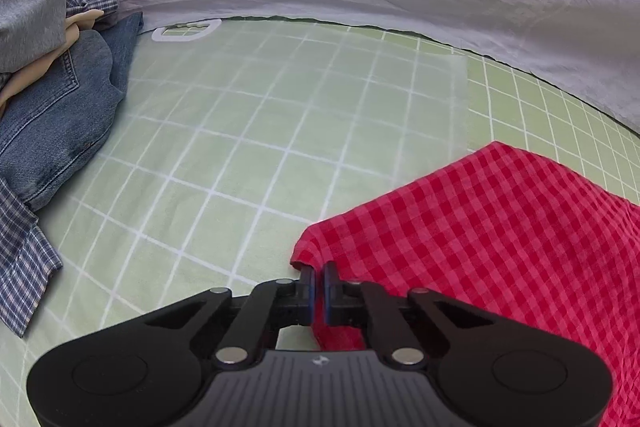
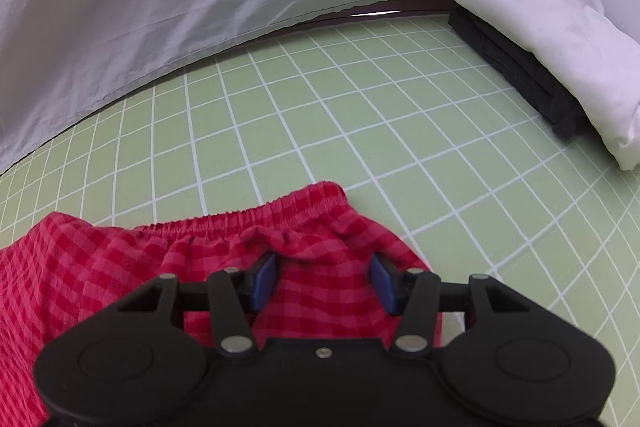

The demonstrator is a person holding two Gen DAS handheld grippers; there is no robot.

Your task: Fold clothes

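Red checked shorts [image 1: 500, 227] lie on the green grid mat [image 1: 240, 147]. My left gripper [image 1: 319, 273] is shut on the edge of the shorts at their near left corner. In the right wrist view the shorts [image 2: 120, 267] show their gathered elastic waistband [image 2: 256, 217] facing away from me. My right gripper [image 2: 323, 277] is open just above the cloth below the waistband, its blue pads [image 2: 264, 281] wide apart with fabric lying between them, not clamped.
A pile of unfolded clothes sits at the left: blue jeans [image 1: 60, 115], a blue plaid shirt [image 1: 20, 255], a grey garment [image 1: 28, 15]. A white plastic handle [image 1: 186, 29] lies at the mat's far edge. Grey sheet [image 2: 140, 7] borders the back. A white folded garment [image 2: 552, 39] lies on a black one [image 2: 520, 67] at far right.
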